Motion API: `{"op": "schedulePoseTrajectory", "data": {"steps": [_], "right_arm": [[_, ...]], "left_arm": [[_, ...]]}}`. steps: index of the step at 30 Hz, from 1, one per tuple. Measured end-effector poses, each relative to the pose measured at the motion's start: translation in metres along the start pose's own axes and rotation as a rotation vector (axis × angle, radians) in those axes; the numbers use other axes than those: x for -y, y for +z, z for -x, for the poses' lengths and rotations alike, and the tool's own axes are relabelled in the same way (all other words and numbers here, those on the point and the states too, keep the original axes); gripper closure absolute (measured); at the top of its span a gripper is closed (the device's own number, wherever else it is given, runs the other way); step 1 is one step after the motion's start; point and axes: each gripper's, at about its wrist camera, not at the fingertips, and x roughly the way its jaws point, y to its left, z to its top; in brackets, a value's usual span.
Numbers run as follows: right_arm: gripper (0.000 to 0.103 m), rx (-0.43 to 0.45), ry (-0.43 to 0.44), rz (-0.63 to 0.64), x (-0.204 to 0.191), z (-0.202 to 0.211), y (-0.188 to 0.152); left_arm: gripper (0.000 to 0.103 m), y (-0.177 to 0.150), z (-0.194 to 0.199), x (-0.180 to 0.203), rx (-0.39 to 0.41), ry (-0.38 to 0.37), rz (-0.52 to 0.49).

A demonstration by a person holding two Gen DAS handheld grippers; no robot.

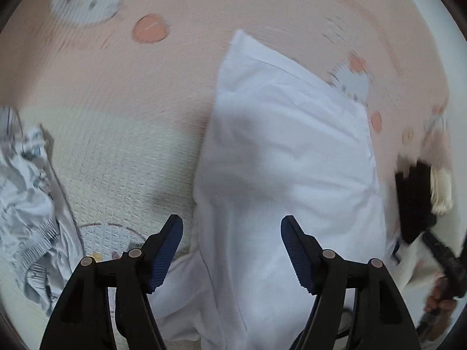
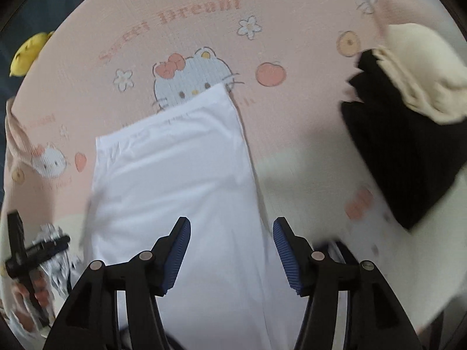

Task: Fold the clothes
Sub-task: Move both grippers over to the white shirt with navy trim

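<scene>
Lying folded into a long smooth strip, white garment (image 2: 175, 175) sits beneath both wide-open, empty grippers.

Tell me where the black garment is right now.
The black garment lies at the right of the right wrist view, on the pink blanket, under a cream garment, right of the white garment.

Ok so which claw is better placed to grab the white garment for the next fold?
Probably the left claw: it is open with the white garment filling the gap between its fingers. The right claw, also open, sits over the garment's right edge. Close call.
</scene>
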Motion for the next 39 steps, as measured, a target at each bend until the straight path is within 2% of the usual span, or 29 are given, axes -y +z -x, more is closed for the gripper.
{"op": "schedulePoseTrajectory", "data": {"steps": [1,2,4,5,9,11,17,20,22,24,27,32,36,39], "right_arm": [[0.045,0.021,0.001,0.001,0.010,0.027,-0.014],[0.045,0.048,0.006,-0.006,0.012,0.044,-0.027],[0.044,0.090,0.018,-0.045,0.011,0.060,-0.036],[0.042,0.095,0.034,-0.076,0.012,0.059,-0.039],[0.042,0.116,0.069,-0.156,0.030,0.078,-0.053],[0.042,0.112,0.077,-0.147,0.038,0.081,-0.056],[0.041,0.096,0.093,-0.108,0.057,0.085,-0.063],[0.041,0.116,0.090,-0.114,0.057,0.085,-0.068],[0.041,0.132,0.127,-0.148,0.064,0.088,-0.070],[0.041,0.146,0.151,-0.189,0.073,0.090,-0.072],[0.041,0.123,0.172,-0.247,0.090,0.087,-0.076],[0.041,0.074,0.181,-0.309,0.109,0.067,-0.071],[0.041,0.070,0.196,-0.353,0.117,0.059,-0.070],[0.041,0.076,0.250,-0.424,0.128,0.051,-0.076]], "left_arm": [[0.035,-0.009,0.007,0.001,0.013,0.025,-0.043],[0.035,-0.026,0.022,-0.027,0.015,0.036,-0.071],[0.035,-0.055,0.046,-0.073,0.018,0.057,-0.127],[0.035,-0.053,0.037,-0.071,0.019,0.065,-0.150],[0.035,-0.061,0.037,-0.038,0.057,0.102,-0.269],[0.035,-0.076,0.055,-0.019,0.085,0.120,-0.321],[0.035,-0.107,0.070,0.028,0.161,0.146,-0.466],[0.035,-0.119,0.060,0.064,0.141,0.149,-0.540],[0.035,-0.129,0.055,0.086,0.126,0.151,-0.598],[0.035,-0.132,0.049,0.101,0.156,0.182,-0.665],[0.035,-0.145,0.049,0.118,0.186,0.241,-0.750],[0.035,-0.178,0.034,0.148,0.149,0.281,-0.945],[0.035,-0.187,0.025,0.150,0.125,0.272,-0.985],[0.035,-0.186,0.012,0.147,0.092,0.253,-0.983]]}}
